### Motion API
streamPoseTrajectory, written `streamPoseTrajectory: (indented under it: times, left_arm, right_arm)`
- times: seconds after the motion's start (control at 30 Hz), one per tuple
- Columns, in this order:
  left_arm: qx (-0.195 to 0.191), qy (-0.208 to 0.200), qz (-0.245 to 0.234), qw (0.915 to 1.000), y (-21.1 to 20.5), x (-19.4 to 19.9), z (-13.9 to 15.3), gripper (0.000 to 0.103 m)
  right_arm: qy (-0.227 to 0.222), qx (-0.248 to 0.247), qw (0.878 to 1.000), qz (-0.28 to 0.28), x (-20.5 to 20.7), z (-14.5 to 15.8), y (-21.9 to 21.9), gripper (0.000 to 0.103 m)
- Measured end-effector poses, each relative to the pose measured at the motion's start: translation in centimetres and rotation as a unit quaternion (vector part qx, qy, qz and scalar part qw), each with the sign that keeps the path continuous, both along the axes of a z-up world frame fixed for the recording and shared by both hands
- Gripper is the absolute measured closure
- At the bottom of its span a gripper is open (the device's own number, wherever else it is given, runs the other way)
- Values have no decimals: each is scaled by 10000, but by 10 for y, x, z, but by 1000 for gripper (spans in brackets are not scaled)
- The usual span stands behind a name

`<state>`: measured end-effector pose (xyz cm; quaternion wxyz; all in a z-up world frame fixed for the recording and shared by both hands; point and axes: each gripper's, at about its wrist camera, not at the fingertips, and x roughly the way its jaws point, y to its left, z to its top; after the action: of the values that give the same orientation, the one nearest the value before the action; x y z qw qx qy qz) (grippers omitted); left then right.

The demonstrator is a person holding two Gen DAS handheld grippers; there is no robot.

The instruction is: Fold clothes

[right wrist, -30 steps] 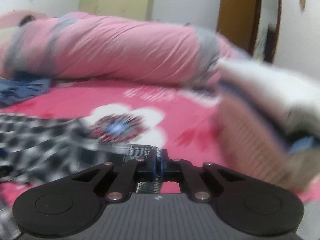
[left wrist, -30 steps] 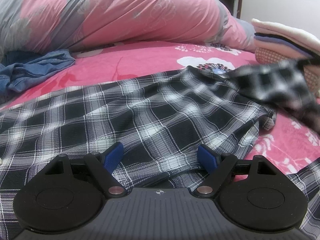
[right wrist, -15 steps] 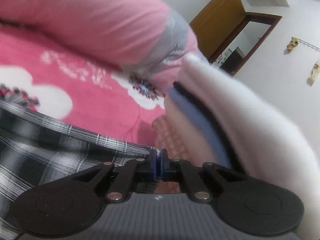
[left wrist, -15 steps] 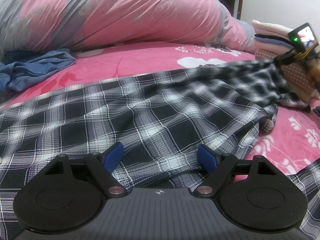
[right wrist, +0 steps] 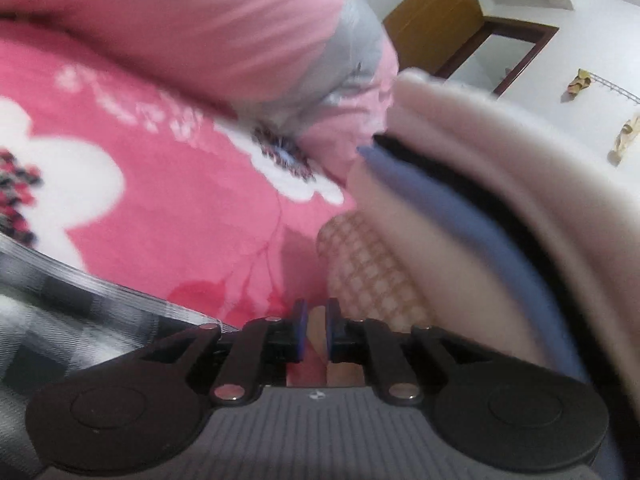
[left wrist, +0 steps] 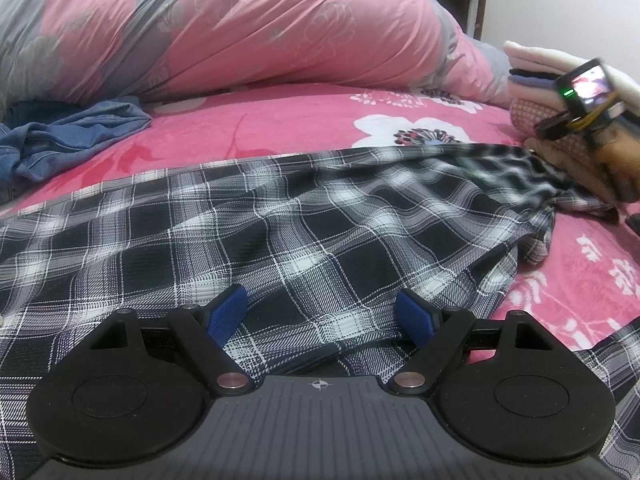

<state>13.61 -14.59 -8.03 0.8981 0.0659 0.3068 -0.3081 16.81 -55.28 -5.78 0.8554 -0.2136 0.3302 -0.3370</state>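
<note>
The black-and-white plaid garment lies spread over the pink floral bedspread, filling the middle and lower left of the left wrist view and running off the left edge. Its far end tapers to a bunched, blurred tip at the right of that frame, close to the stack of folded clothes. In the right wrist view the same plaid cloth shows only in the lower left corner, to the left of the fingers.

The left gripper sits low over the near part of the garment with its blue-padded fingers spread wide apart; plaid cloth shows between them, but the pads press on nothing.

The right gripper has just been opening its jaws: a narrow gap stands between the blue pads, and through it only pink bedspread and the pale edge of the stack are seen, no plaid. From the left wrist view, its camera with a lit screen appears at the right edge, in front of the stack, with a person's hand below it.

The stack fills the right side of the right wrist view, with cream, black, blue and pink-checked layers. A rolled pink and grey duvet lies across the top of the bed, a crumpled blue denim garment sits at the left, and a brown door frame stands in the upper right.
</note>
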Motion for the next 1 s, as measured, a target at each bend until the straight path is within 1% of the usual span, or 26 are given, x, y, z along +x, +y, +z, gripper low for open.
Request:
streamPoseTrajectory:
  times: [0.07, 0.13, 0.17, 0.2, 0.23, 0.27, 0.3, 0.37, 0.43, 0.5, 0.53, 0.57, 0.6, 0.67, 0.7, 0.77, 0.83, 0.9, 0.93, 1.0]
  left_arm:
    - [0, -2, 2, 10000, 0, 0, 0, 21]
    - [1, -5, 5, 10000, 0, 0, 0, 21]
    - [2, -7, 7, 10000, 0, -1, 0, 21]
    - [2, -8, 8, 10000, 0, -1, 0, 21]
    - [2, -8, 9, 10000, 0, -1, 0, 21]
    - [3, -7, 9, 10000, 0, -1, 0, 21]
    - [-2, -4, 10, 10000, 0, -1, 0, 21]
    - [-46, 25, 9, 10000, 1, 0, 1, 21]
    - [-172, 106, 9, 9998, 5, 2, 3, 21]
    - [-341, 114, 98, 9993, 11, 1, 11, 21]
    - [-405, 82, 148, 9990, 14, -1, 16, 21]
    - [-432, -30, 88, 9990, 16, -7, 22, 21]
    - [-448, -140, 11, 9989, 17, -13, 27, 21]
    - [-347, -361, -357, 9981, 13, -31, 35, 21]
    - [-228, -488, -559, 9970, 8, -40, 37, 21]
    - [78, -781, -902, 9928, -5, -58, 35, 24]
    - [381, -1044, -1212, 9864, -19, -73, 31, 28]
    - [616, -1215, -1419, 9805, -29, -82, 28, 34]
    - [658, -1261, -1488, 9786, -32, -85, 27, 35]
    - [736, -1344, -1618, 9749, -38, -90, 24, 40]
  right_arm:
    - [-282, 424, 9986, 165, -26, 23, 8, 89]
    - [-587, 1103, 9919, 229, -61, 49, 13, 80]
    - [-729, 1506, 9857, 222, -78, 61, 13, 77]
    - [-869, 1905, 9776, 215, -96, 73, 14, 70]
    - [-998, 2356, 9666, 126, -113, 79, 11, 67]
    - [-1119, 2825, 9527, 1, -129, 83, 8, 67]
    - [-1215, 3310, 9356, -147, -144, 83, 4, 67]
    - [-1361, 4147, 8983, -511, -165, 72, -5, 67]
    - [-1532, 4883, 8536, -974, -180, 55, -17, 67]
    - [-1709, 5478, 8056, -1474, -188, 35, -30, 67]
    - [-1761, 5715, 7838, -1673, -189, 26, -35, 66]
    - [-1809, 5888, 7674, -1778, -189, 19, -40, 66]
    - [-1880, 5989, 7558, -1865, -189, 15, -43, 66]
    - [-1974, 6110, 7407, -1975, -186, 10, -44, 63]
    - [-2022, 6190, 7313, -2029, -185, 8, -45, 62]
    - [-2103, 6361, 7105, -2151, -181, 1, -46, 62]
    - [-2161, 6581, 6821, -2343, -181, -6, -45, 62]
    - [-2312, 6730, 6604, -2399, -192, -4, -40, 62]
    - [-2399, 6768, 6533, -2401, -200, -1, -38, 62]
    - [-2450, 6768, 6496, -2448, -208, 2, -36, 62]
